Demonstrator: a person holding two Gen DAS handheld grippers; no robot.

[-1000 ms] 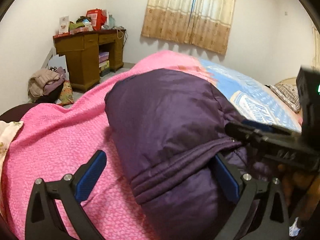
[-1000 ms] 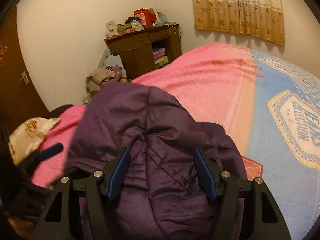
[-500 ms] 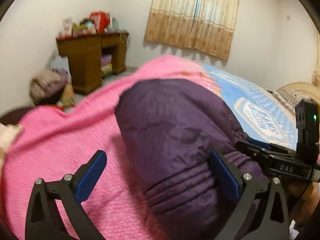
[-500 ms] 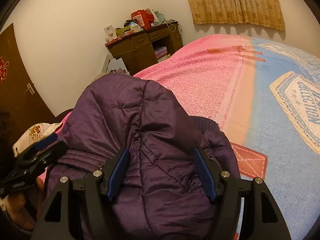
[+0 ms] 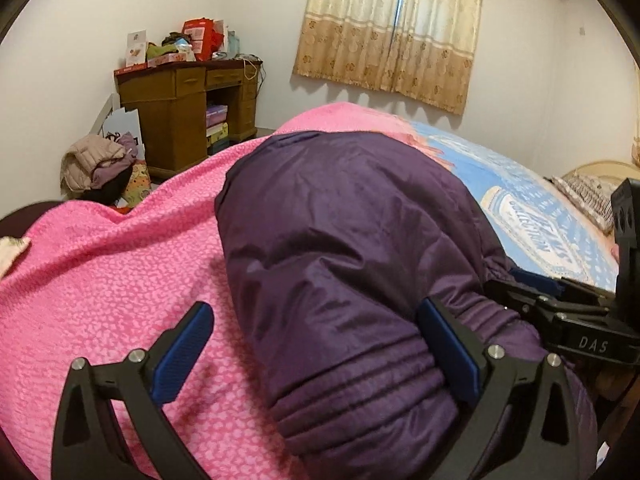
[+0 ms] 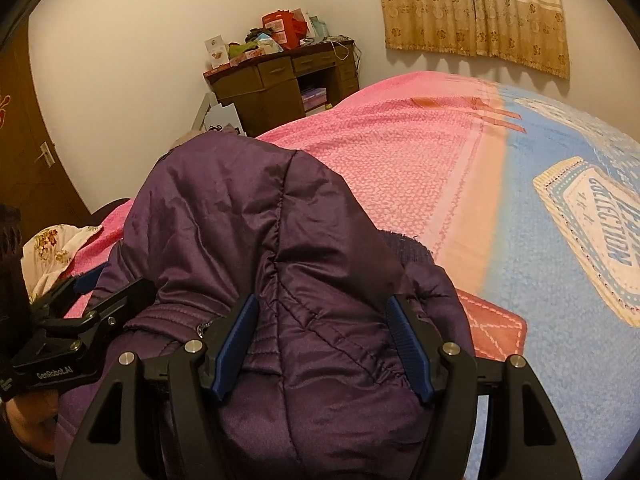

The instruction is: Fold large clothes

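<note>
A dark purple padded jacket (image 5: 344, 240) lies in a folded bundle on the pink and blue bedspread (image 5: 100, 280). It also shows in the right wrist view (image 6: 248, 232). My left gripper (image 5: 320, 348) is open; its right finger rests against the jacket's ribbed hem and its left finger is over the pink cover. My right gripper (image 6: 324, 344) is open with its jaws standing on either side of a bulge of the jacket. Each gripper shows at the edge of the other's view: the right one (image 5: 560, 308) and the left one (image 6: 80, 312).
A wooden desk (image 5: 188, 108) with clutter stands by the far wall. A pile of clothes (image 5: 100, 160) sits on the floor beside it. A floral cloth (image 6: 52, 248) lies at the bed's left edge. Curtains (image 5: 392, 24) hang on the wall; a pillow (image 5: 592, 196) is far right.
Both grippers have drawn back a little and risen, so more of the jacket's top shows. The jacket bundle has stayed in place and both grippers have stayed open.
</note>
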